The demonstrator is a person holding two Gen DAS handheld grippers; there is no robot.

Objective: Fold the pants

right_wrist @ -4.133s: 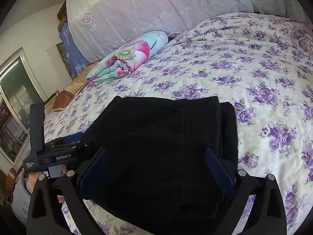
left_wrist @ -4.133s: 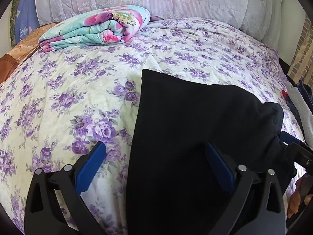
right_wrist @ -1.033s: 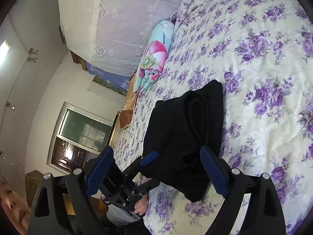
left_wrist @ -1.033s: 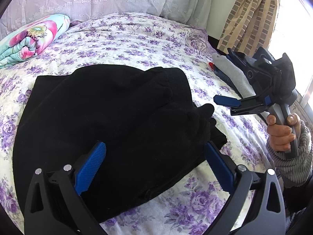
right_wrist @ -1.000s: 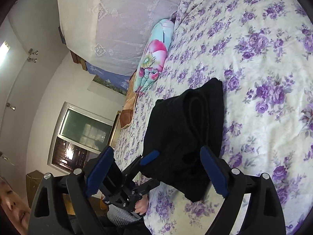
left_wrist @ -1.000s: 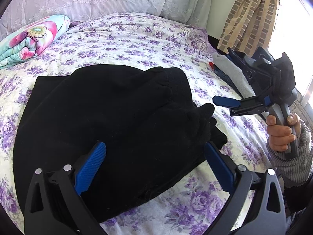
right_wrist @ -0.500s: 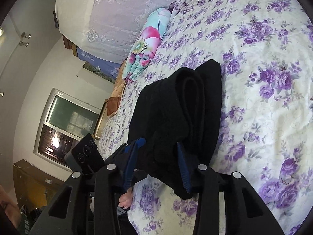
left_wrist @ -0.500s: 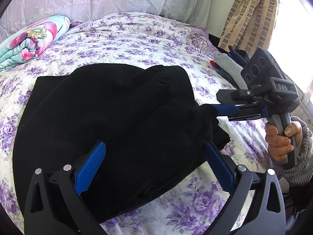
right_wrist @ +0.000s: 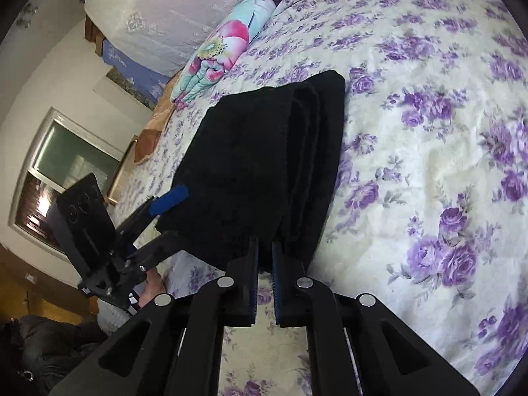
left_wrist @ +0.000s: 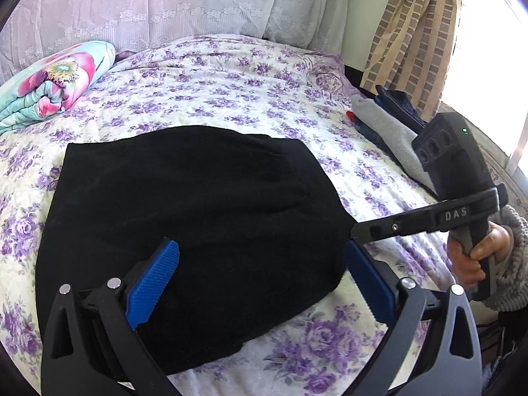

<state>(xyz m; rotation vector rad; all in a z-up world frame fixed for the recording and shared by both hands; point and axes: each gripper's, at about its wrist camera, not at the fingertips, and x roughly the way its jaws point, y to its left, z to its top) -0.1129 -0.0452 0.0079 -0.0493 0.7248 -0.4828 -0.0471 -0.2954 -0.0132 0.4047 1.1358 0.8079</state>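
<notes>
The black pants (left_wrist: 184, 217) lie folded in a thick stack on the flowered bedspread (left_wrist: 231, 92). My left gripper (left_wrist: 260, 280) is open, its blue fingers spread around the near edge of the stack. My right gripper (right_wrist: 264, 257) is shut on the near right corner of the black pants (right_wrist: 260, 165); it also shows in the left wrist view (left_wrist: 356, 231), coming in from the right. In the right wrist view the left gripper (right_wrist: 165, 211) sits at the stack's left side.
A rolled floral quilt (left_wrist: 49, 82) lies at the far left of the bed. Grey and dark clothes (left_wrist: 389, 128) lie at the bed's right edge by a curtain (left_wrist: 412, 39). A window (right_wrist: 59, 171) is on the left wall.
My right gripper moved in to the pants and closed on their near right corner. The loose top fold has flattened. My left gripper stayed open over the near edge.
</notes>
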